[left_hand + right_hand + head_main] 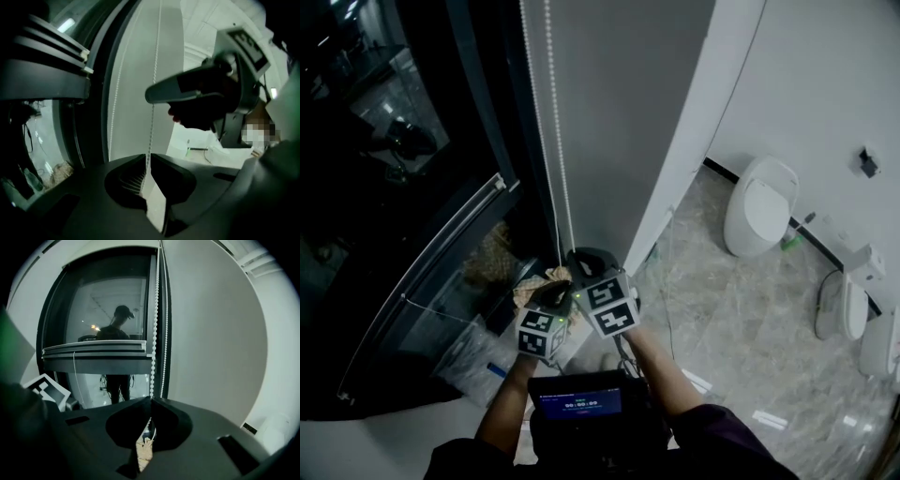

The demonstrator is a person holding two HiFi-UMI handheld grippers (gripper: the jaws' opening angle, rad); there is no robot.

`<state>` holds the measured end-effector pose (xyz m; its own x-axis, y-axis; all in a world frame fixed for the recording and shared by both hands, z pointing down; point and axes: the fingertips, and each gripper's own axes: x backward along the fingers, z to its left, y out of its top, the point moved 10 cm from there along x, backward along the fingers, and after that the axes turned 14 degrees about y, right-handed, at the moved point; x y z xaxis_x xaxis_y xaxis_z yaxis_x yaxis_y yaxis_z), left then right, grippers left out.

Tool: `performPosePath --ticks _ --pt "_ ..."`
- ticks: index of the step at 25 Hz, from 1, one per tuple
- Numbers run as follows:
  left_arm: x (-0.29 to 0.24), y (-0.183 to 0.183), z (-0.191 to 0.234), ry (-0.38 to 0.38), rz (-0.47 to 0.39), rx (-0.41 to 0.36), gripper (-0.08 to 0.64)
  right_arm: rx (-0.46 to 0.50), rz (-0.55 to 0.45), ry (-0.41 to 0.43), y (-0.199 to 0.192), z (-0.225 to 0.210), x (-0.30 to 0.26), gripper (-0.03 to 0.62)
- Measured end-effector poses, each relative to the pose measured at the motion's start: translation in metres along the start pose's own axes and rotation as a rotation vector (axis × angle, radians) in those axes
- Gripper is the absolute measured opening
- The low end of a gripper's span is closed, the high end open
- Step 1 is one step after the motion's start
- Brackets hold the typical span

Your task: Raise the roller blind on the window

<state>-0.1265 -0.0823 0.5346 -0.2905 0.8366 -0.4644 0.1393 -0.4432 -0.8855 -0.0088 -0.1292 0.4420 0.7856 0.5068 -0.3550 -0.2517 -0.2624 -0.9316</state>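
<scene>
The grey roller blind (619,112) hangs beside the dark window (403,169). Its white bead chain (555,159) runs down in two strands to both grippers. My left gripper (555,286) is shut on the bead chain (152,122), which passes between its closed tips (149,158). My right gripper (581,258) sits just above and to the right of it, also shut on the bead chain (154,333) at its tips (151,400). In the left gripper view the right gripper's body (225,79) hangs higher up on the same strand.
A dark window frame (441,253) slopes at the left, with debris (492,258) at its foot. A white wall (825,84) stands to the right, with white toilet fixtures (759,206) (853,300) on a marble floor (741,328). A screen device (581,403) rides at the person's chest.
</scene>
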Motion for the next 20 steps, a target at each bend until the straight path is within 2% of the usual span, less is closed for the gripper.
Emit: performPosePath --ticks 3,6,11,14,18,20 --pt "0.020 0.009 0.016 0.011 -0.073 0.126 0.011 -0.013 0.047 0.002 -0.015 -0.011 -0.009 0.011" --pt "0.035 0.034 0.026 0.004 -0.154 0.175 0.012 -0.038 0.117 0.022 -0.043 -0.015 -0.021 0.011" --pt "0.053 0.091 0.020 -0.073 -0.274 0.111 0.012 -0.083 0.214 0.084 -0.091 0.001 -0.038 0.011" --pt "0.062 0.119 0.008 -0.124 -0.331 0.051 0.023 -0.086 0.229 0.113 -0.102 0.009 -0.043 0.011" --pt "0.060 0.134 0.004 -0.065 -0.367 0.003 0.030 -0.078 0.228 0.134 -0.101 0.013 -0.046 0.011" --pt "0.055 0.129 0.004 -0.036 -0.348 -0.002 0.009 -0.084 0.223 0.133 -0.102 0.013 -0.044 0.011"
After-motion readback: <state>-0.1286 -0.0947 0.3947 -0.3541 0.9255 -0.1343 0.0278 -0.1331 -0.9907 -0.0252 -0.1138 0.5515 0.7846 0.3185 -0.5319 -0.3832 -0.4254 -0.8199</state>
